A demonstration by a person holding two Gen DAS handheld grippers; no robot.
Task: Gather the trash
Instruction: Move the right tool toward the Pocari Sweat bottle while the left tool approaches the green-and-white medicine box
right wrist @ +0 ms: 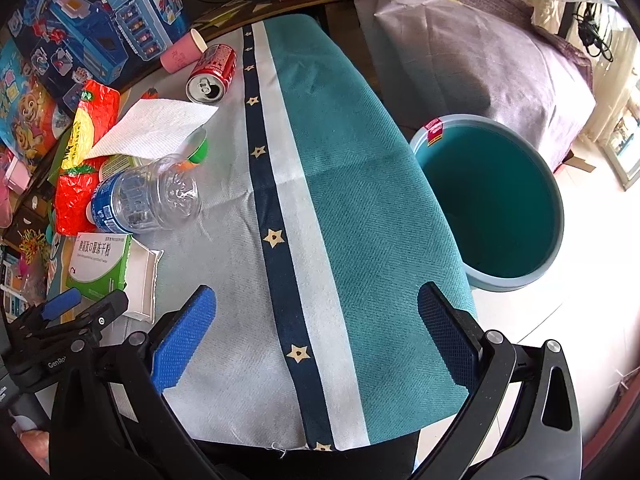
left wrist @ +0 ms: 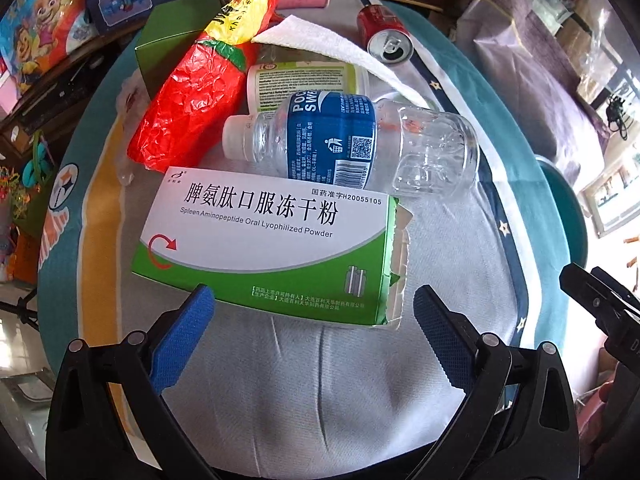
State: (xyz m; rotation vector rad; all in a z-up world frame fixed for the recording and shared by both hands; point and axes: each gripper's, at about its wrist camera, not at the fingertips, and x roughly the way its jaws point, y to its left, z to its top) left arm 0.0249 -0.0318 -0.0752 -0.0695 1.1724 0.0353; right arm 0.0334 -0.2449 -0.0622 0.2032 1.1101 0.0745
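Note:
A white-and-green medicine box (left wrist: 264,240) lies nearest, its torn end to the right. My left gripper (left wrist: 312,304) is open, its blue pads (left wrist: 188,328) either side of the box's near edge and clear of it. Behind the box lie a clear plastic bottle (left wrist: 348,140) with a blue label, a red snack wrapper (left wrist: 192,100), a paper napkin (left wrist: 320,44) and a red can (left wrist: 386,34). My right gripper (right wrist: 316,308) hangs open and empty over the cloth's navy star stripe. The teal bucket (right wrist: 492,200) stands on the floor to its right.
A pink paper cup (right wrist: 182,54) lies on its side behind the can (right wrist: 210,74). A green-rimmed tub (left wrist: 304,80) sits under the napkin. Toy boxes (right wrist: 100,20) crowd the back left. A grey covered bundle (right wrist: 460,52) stands behind the bucket.

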